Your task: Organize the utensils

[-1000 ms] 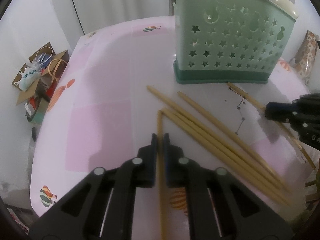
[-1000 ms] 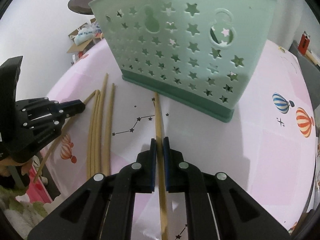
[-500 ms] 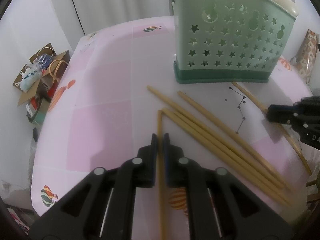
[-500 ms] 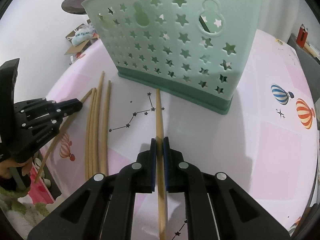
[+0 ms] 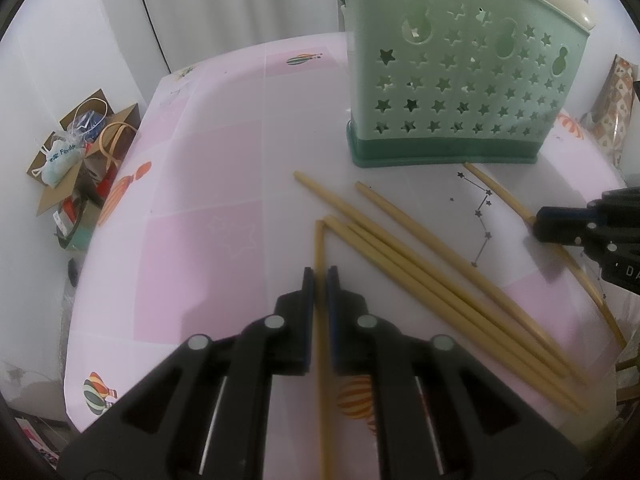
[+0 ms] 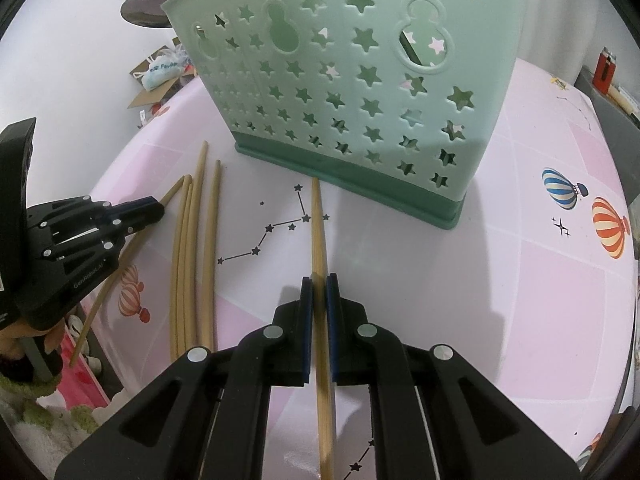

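One chopstick [image 5: 319, 248] is clamped in the left gripper [image 5: 319, 280] and another chopstick [image 6: 319, 232] in the right gripper [image 6: 319, 286], each stick lying lengthwise along its fingers with the far tip pointed toward the green basket [image 6: 348, 92]. The basket is stood upright ahead of both, nearer the right gripper, whose stick almost meets its base. Four loose chopsticks [image 5: 420, 264] are left on the pink table [image 5: 200, 200] between the two grippers.

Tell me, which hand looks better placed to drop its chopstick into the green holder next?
Probably the right gripper: its chopstick already points at the green holder, tip near the base.
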A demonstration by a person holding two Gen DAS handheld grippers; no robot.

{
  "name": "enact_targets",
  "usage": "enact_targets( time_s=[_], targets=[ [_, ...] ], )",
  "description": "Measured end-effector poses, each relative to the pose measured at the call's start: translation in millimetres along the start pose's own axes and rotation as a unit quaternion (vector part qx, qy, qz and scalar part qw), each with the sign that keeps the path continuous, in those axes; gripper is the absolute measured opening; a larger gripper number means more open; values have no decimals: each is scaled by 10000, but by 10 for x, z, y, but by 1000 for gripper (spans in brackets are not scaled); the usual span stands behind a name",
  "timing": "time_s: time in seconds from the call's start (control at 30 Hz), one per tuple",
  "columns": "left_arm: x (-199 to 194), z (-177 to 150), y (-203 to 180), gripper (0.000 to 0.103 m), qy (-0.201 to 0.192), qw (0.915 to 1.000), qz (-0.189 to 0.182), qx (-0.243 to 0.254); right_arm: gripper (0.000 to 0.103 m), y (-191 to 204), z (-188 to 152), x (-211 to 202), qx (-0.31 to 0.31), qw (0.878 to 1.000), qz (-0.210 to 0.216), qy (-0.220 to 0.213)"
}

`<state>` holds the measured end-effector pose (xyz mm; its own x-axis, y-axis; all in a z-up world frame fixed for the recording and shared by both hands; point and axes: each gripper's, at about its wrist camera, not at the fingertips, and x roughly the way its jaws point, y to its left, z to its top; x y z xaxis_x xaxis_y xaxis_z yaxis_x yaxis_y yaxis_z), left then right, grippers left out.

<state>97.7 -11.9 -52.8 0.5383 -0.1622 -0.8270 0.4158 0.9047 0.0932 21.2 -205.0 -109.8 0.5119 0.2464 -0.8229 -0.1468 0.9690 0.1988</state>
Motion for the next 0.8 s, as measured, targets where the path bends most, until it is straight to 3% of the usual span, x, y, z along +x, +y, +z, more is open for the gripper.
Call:
enact_targets(
  time_s=[0.43,0.63,0.8],
  targets=[
    [-72,-4,43,5,-114,9999,-72,-59,7,-26,3,0,61,10000,53,12],
    [-337,57,234,5,-432,9974,-463,-343,8,-32,44,-4,73,9999,3,102],
    [-680,135,370,5,-880,9904,-905,-570,9,5,98,17,-11,9999,-2,146]
  ],
)
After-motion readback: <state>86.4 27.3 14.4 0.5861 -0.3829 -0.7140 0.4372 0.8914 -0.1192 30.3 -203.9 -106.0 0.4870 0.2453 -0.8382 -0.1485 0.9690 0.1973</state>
